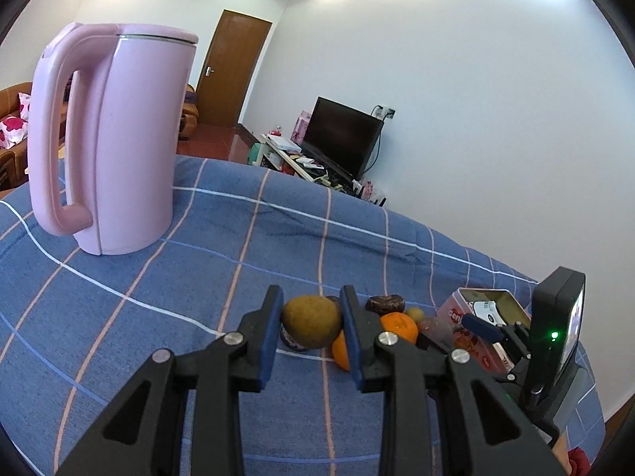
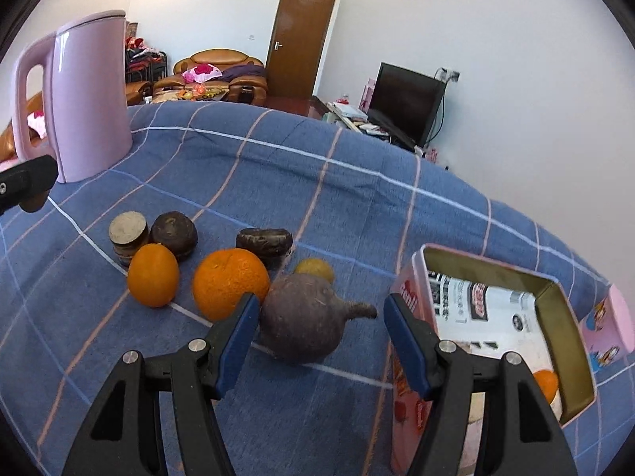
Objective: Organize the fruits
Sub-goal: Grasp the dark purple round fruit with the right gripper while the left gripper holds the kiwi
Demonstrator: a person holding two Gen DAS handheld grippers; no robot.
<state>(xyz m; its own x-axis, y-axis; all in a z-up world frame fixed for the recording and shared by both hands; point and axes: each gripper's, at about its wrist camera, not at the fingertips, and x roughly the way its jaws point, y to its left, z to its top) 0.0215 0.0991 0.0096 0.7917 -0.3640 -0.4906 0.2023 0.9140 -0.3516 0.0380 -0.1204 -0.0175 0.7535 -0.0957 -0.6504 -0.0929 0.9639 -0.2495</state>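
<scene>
Two oranges (image 2: 152,275) (image 2: 230,283), purple beet (image 2: 301,323), small yellow-green fruit (image 2: 315,269) close together on blue cloth; brown-green fruit (image 1: 311,321) clamped above it; pink tin (image 2: 492,341) open.

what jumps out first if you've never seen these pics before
The tall pink kettle stands at the far left of the blue checked cloth. Near the middle, two oranges lie among darker items, with a purple root between the right claw pads. An open pink tin sits at right.
</scene>
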